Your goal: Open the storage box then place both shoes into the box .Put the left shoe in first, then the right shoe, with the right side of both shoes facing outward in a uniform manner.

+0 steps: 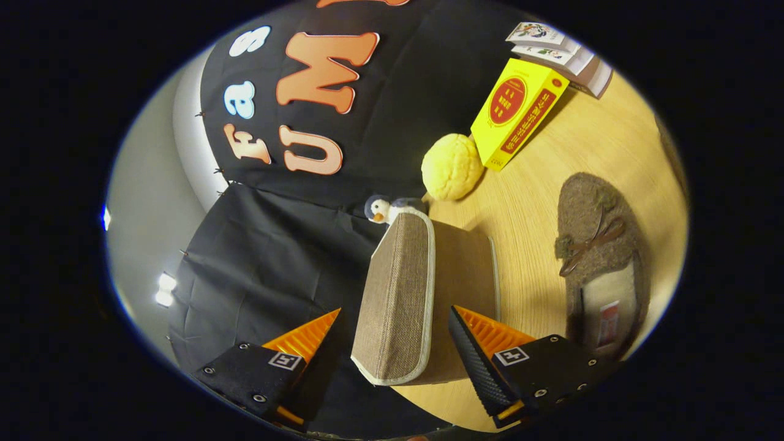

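staged recording booth, black cloth wall (pixel 294 245), wooden tabletop (pixel 539 184) set with household props, yellow carton (pixel 517 119), slipper (pixel 603 257), plush penguin (pixel 386 210)

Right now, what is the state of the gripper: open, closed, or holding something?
Gripper: open, holding nothing; the storage box lid stands between its fingers, and neither finger presses on it.

The tan woven storage box (pixel 422 294) stood between the fingers, its pale-trimmed lid (pixel 395 300) raised. A brown fuzzy shoe (pixel 597 245) with a bow lay on the wooden table at the box's three o'clock.
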